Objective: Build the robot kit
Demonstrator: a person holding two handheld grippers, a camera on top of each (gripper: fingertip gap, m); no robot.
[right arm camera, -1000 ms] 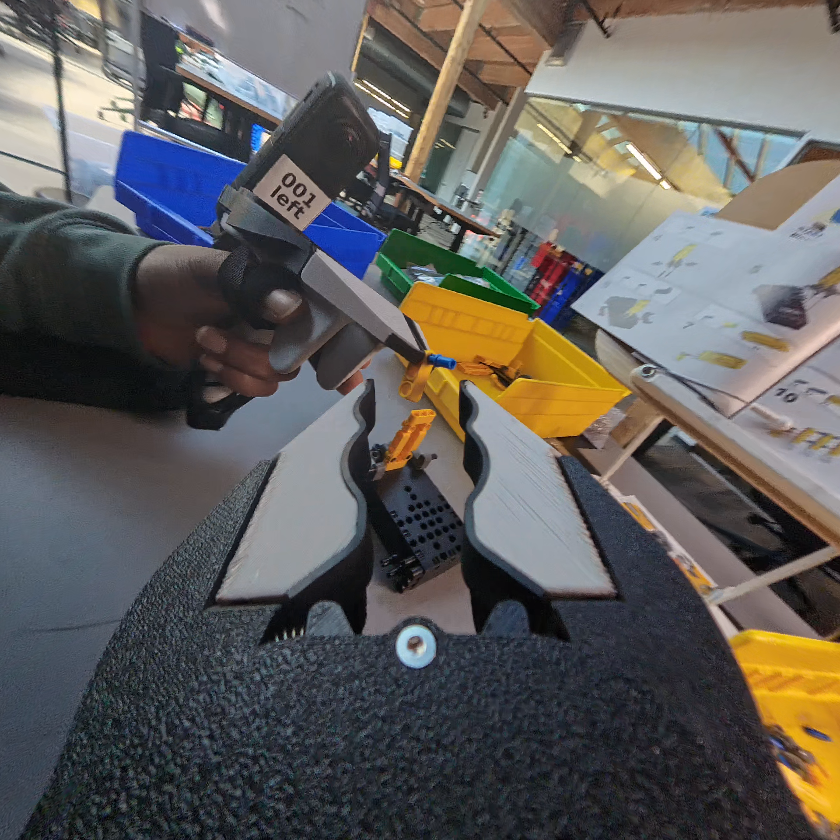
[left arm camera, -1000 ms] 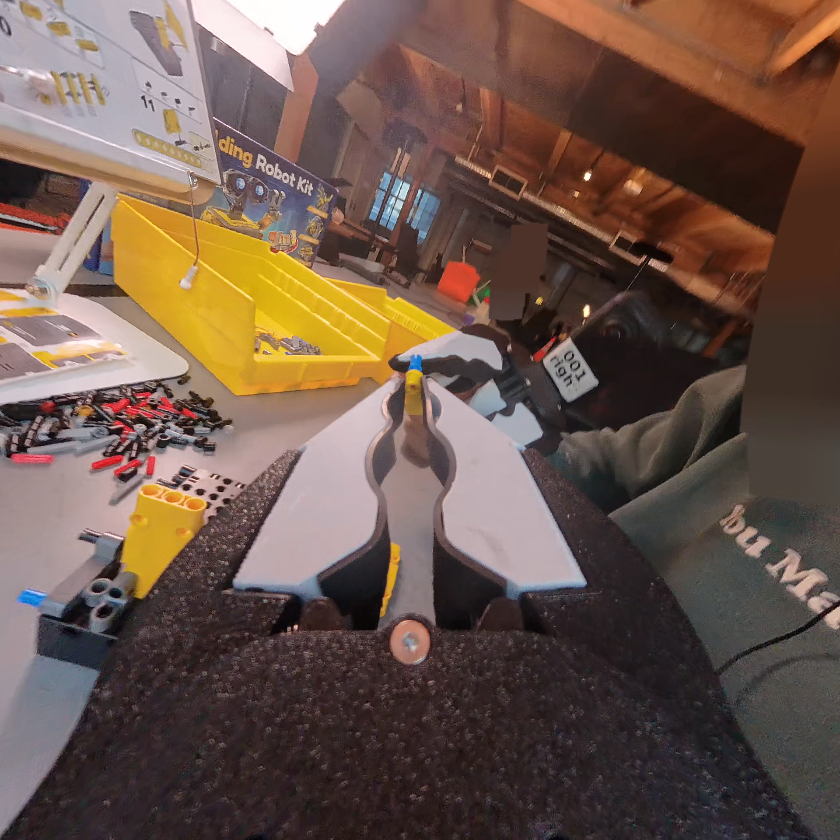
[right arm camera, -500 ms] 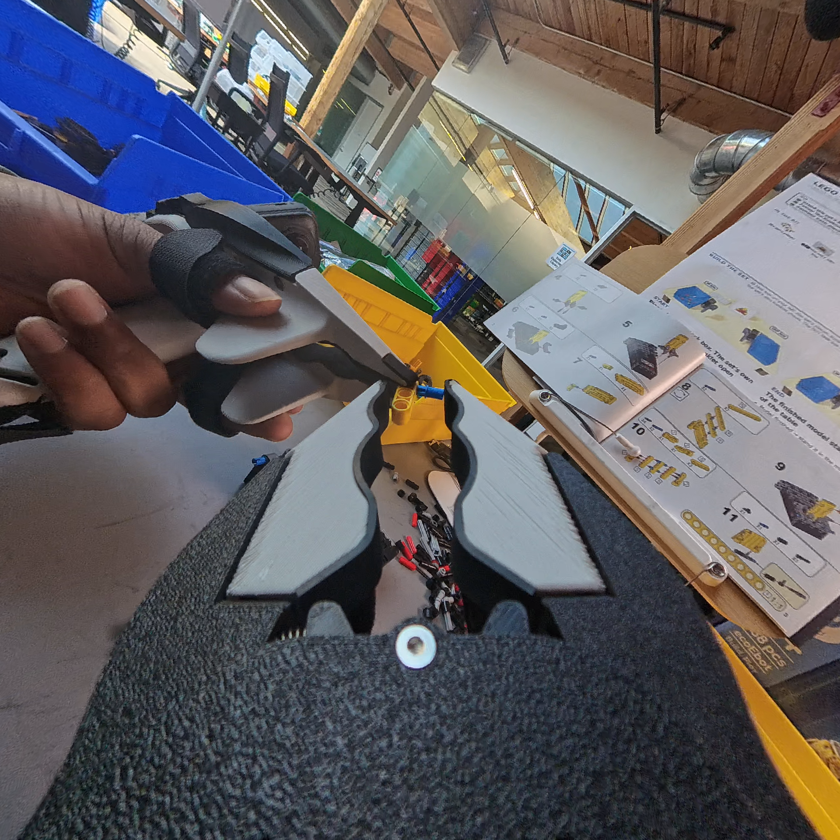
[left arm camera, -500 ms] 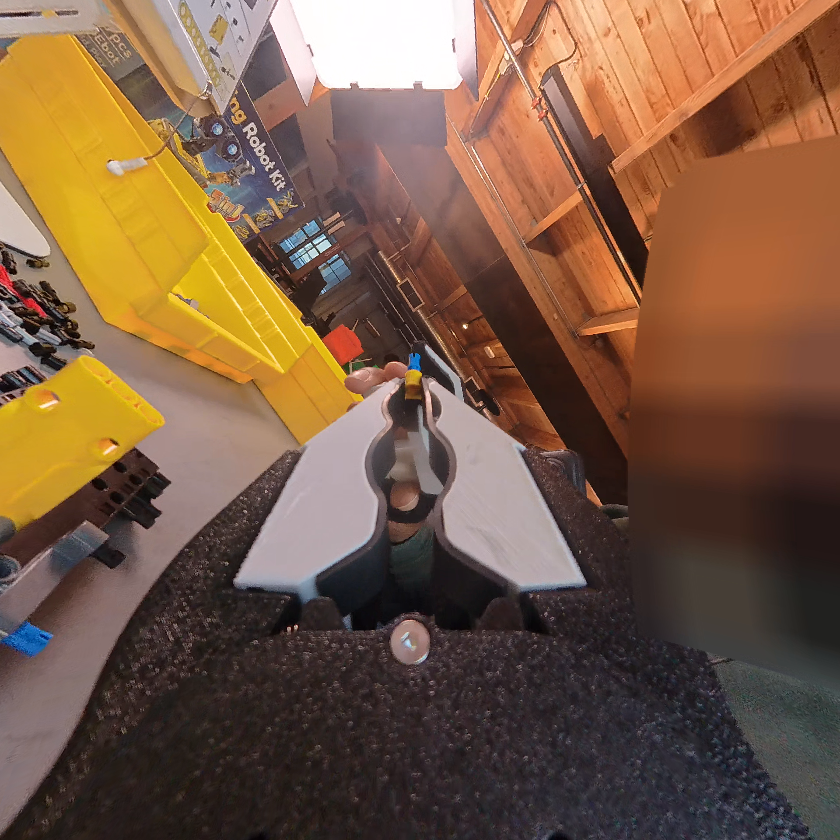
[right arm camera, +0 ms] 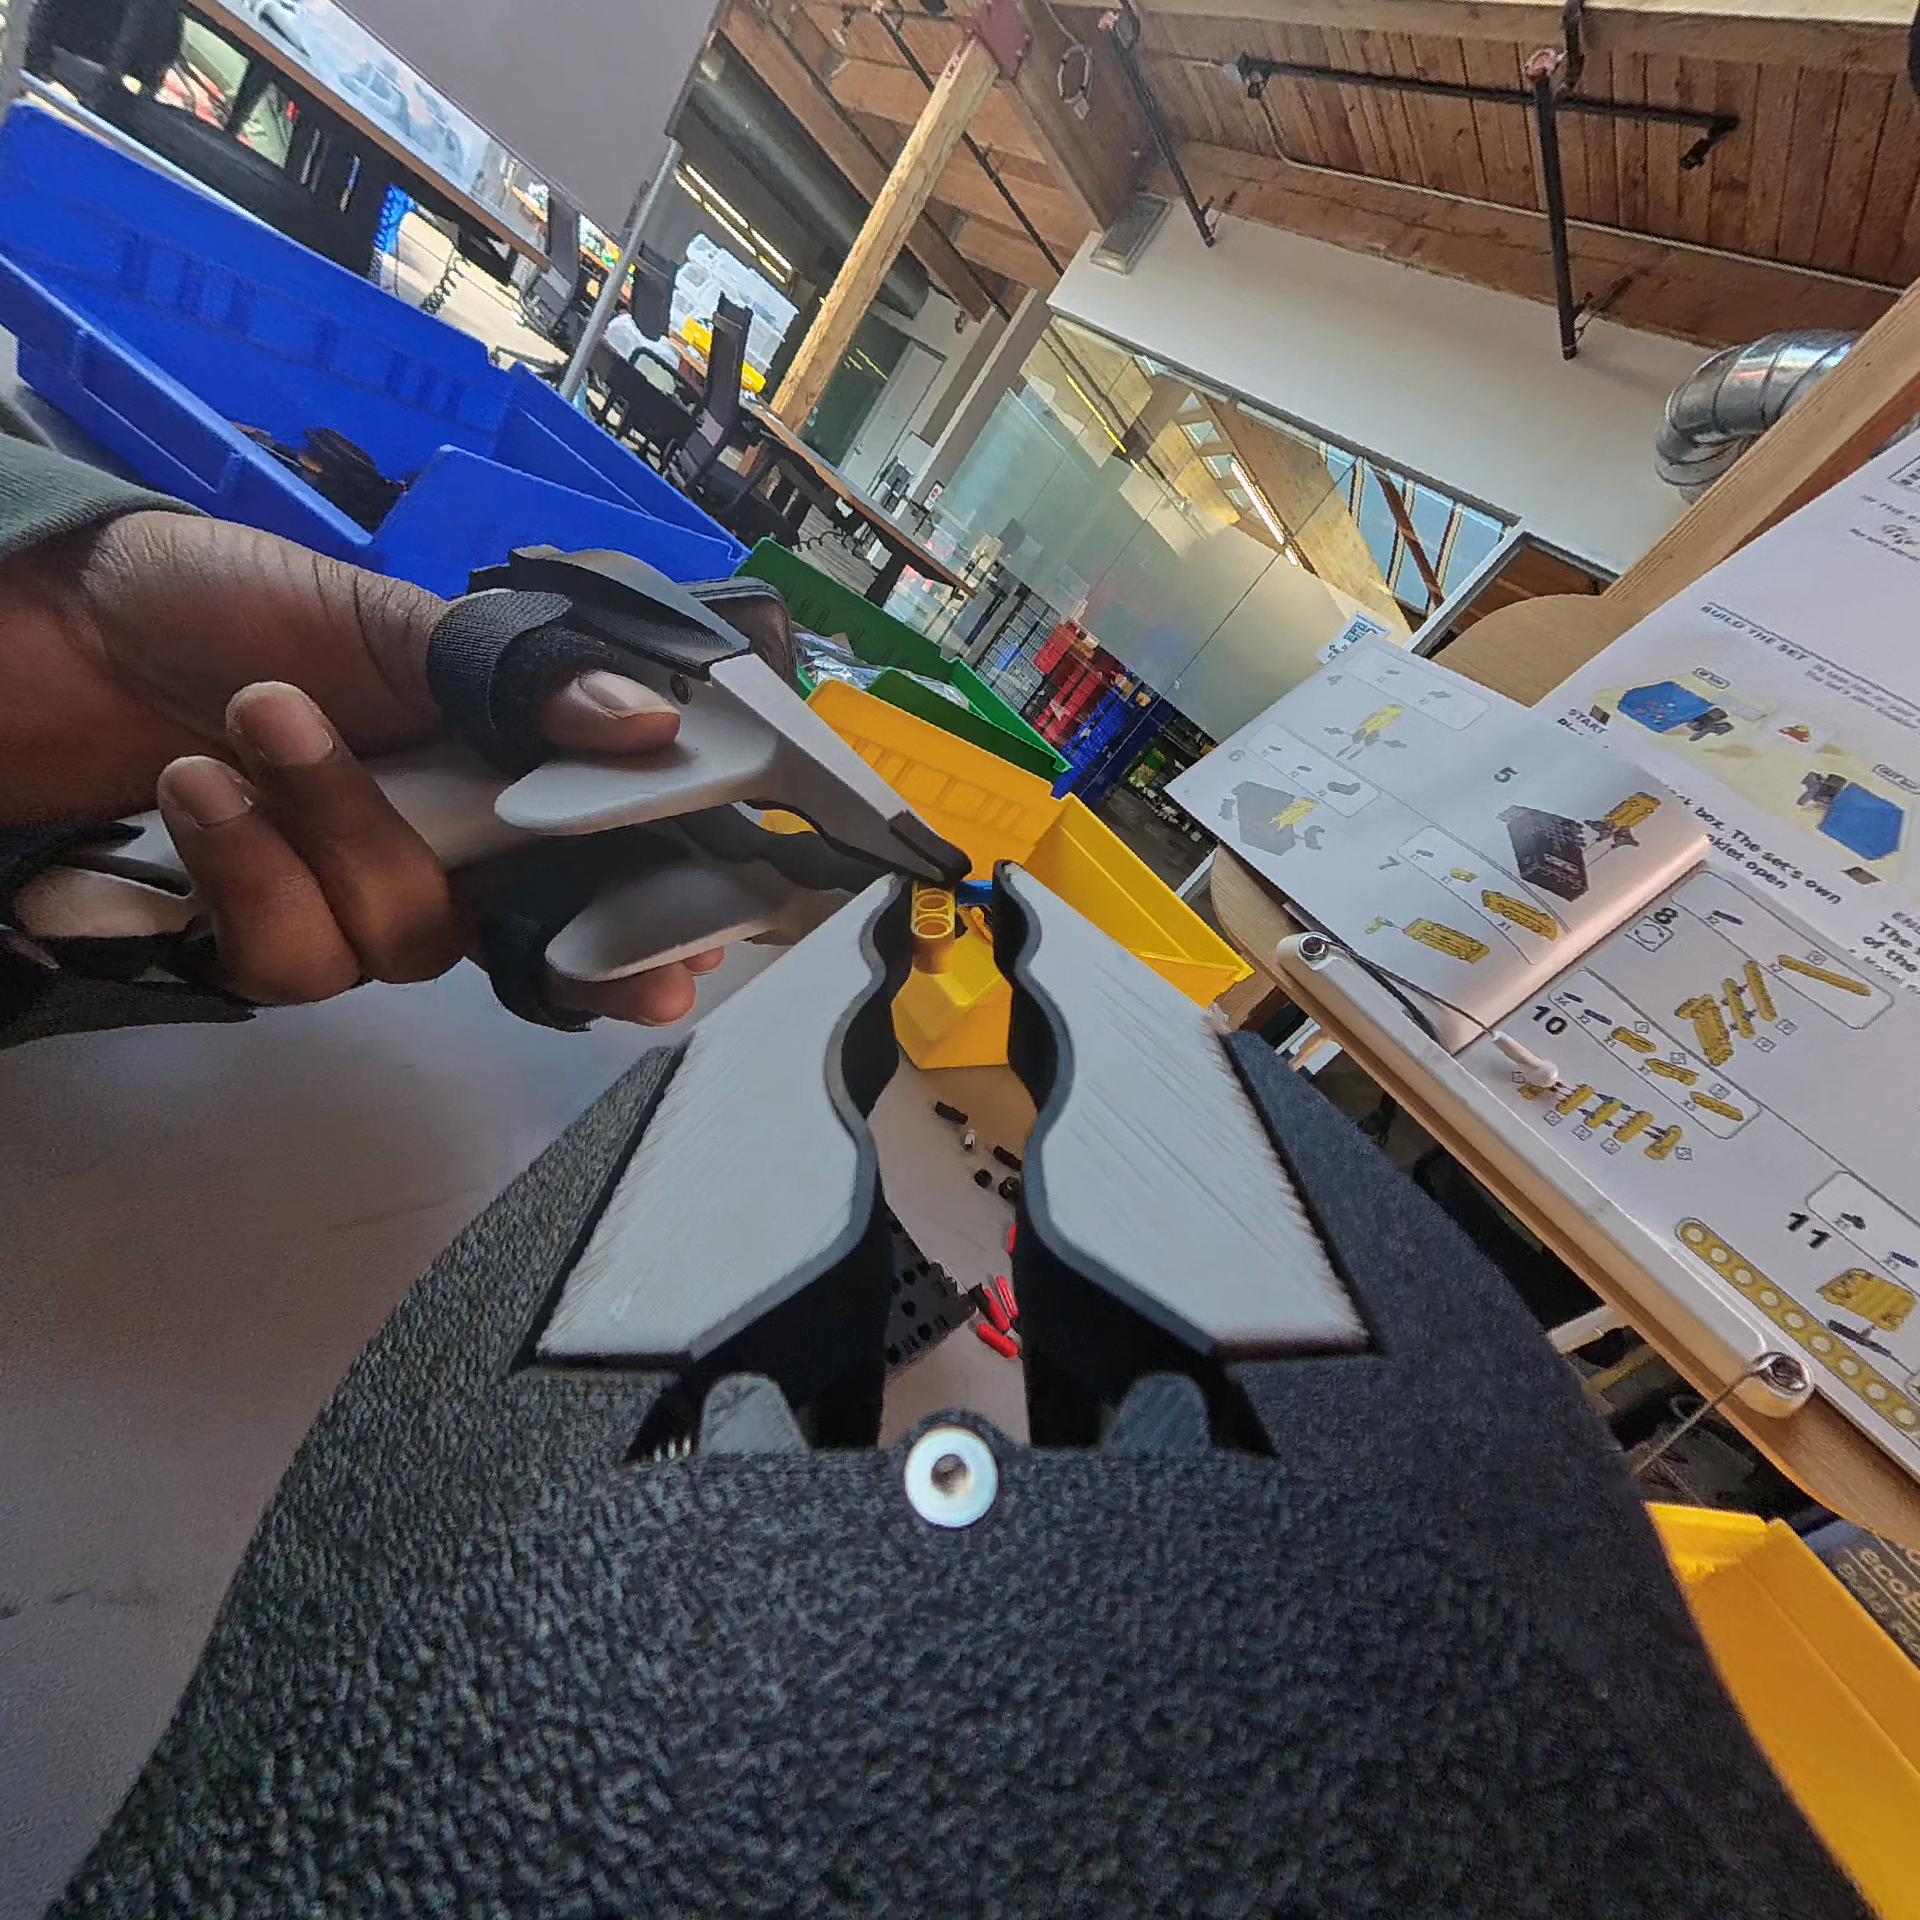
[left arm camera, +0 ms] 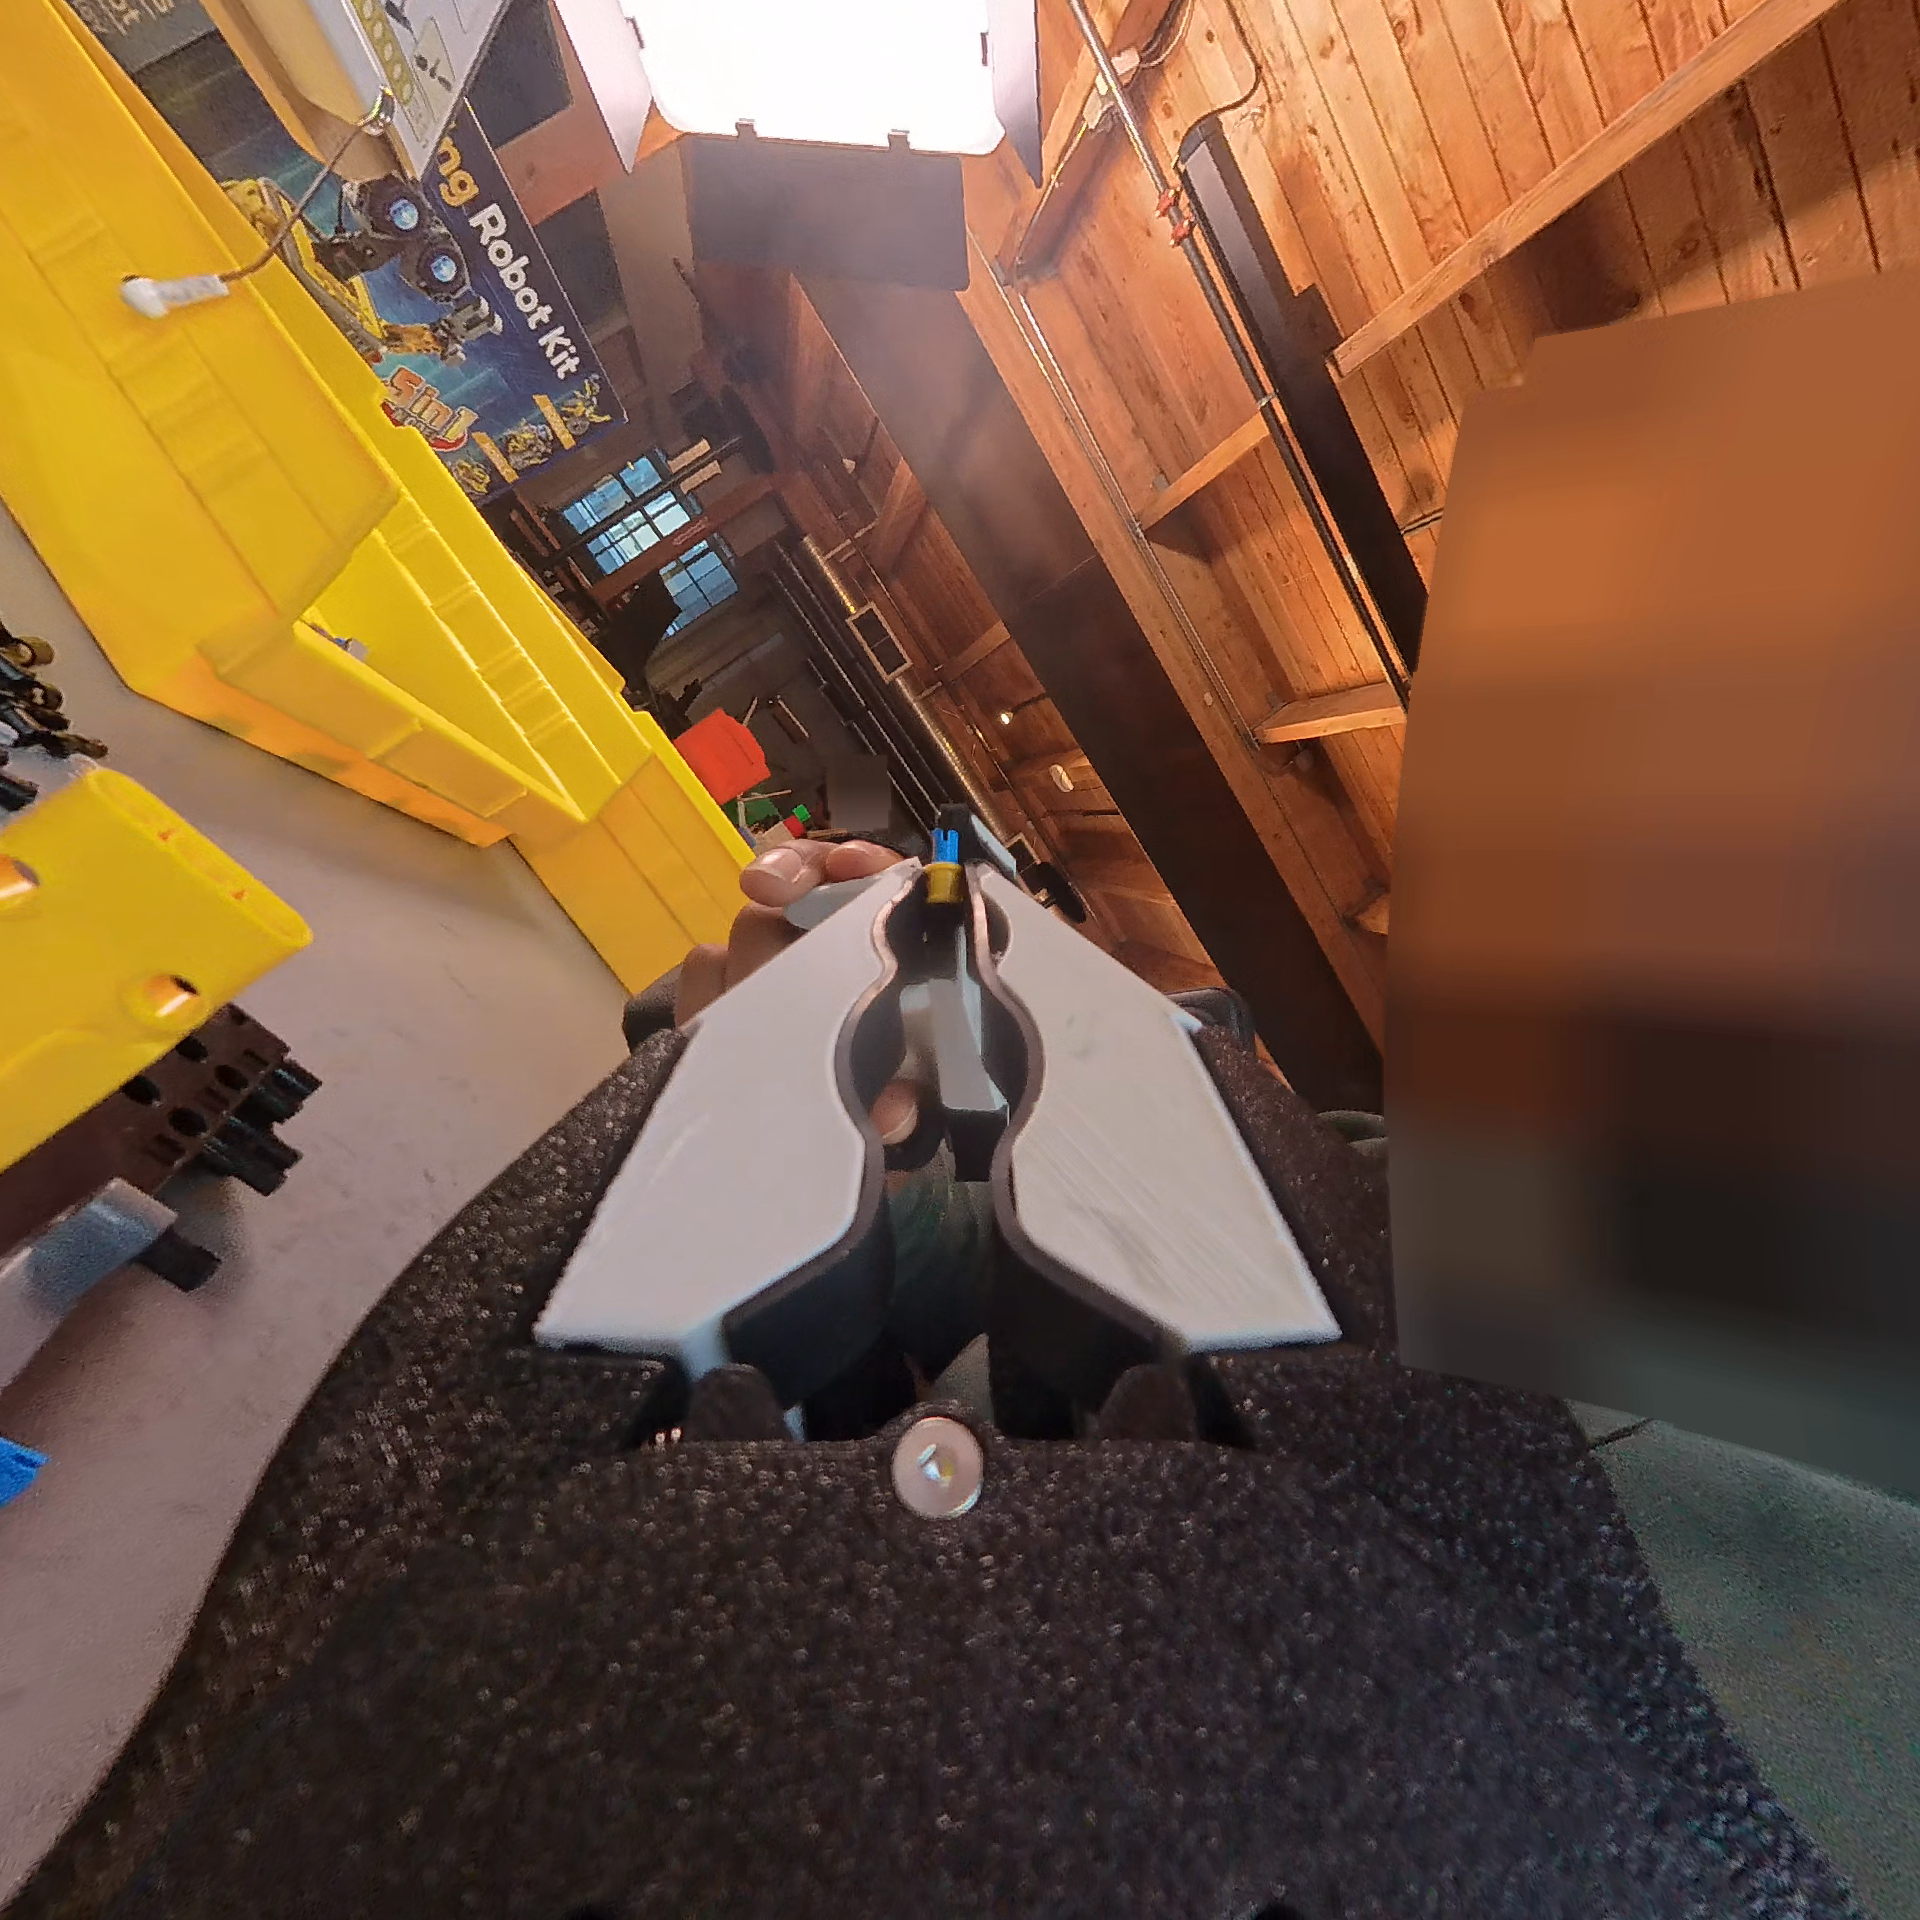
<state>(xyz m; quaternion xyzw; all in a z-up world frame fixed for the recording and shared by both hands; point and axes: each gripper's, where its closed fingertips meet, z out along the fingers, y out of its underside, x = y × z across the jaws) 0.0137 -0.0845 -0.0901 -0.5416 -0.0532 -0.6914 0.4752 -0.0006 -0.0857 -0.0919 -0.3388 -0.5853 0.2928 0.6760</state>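
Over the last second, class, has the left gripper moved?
Yes. The left gripper, shut on the small yellow piece, has tilted upward: the yellow bins slid to the left edge and wooden ceiling fills its view.

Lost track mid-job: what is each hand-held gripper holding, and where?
Left hand-held gripper: small yellow piece with blue pin, pinched at its fingertips. Right hand-held gripper: open, holding nothing.

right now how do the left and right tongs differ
The left tongs are shut on a small yellow piece with a blue pin; the right tongs are open and hold nothing. In the right wrist view, the left tongs come in from the left, and their tip lies between the right fingertips. Both have grey fingers.
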